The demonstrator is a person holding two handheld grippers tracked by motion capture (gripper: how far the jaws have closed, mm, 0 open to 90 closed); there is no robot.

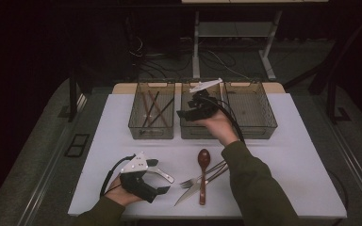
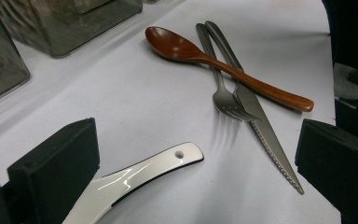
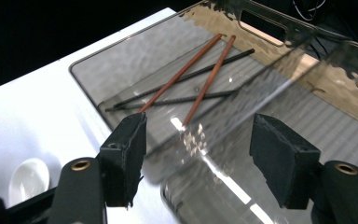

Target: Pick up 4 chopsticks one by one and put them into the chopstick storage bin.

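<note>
A dark room surrounds a white table (image 1: 287, 141) with three clear bins lined up along its far edge. The left bin (image 1: 151, 113) holds two brown chopsticks (image 3: 186, 70) crossed over two black ones. I hold my right gripper (image 1: 191, 113) above the middle bin (image 1: 188, 129), its jaws spread apart with nothing between them; through them I see the wall shared by the left and middle bins. My left gripper (image 1: 162, 181) rests low near the front left of the table, jaws wide apart, not pinching anything. A white spoon (image 2: 140, 175) lies flat on the table just in front of its left jaw, handle end with a small hole pointing away. Whether the jaw touches it, I cannot tell. Near the front middle of the table lies a small pile of cutlery: a brown wooden spoon (image 2: 205, 58) laid across a metal fork (image 2: 221, 91) and a serrated knife (image 2: 265, 135).
</note>
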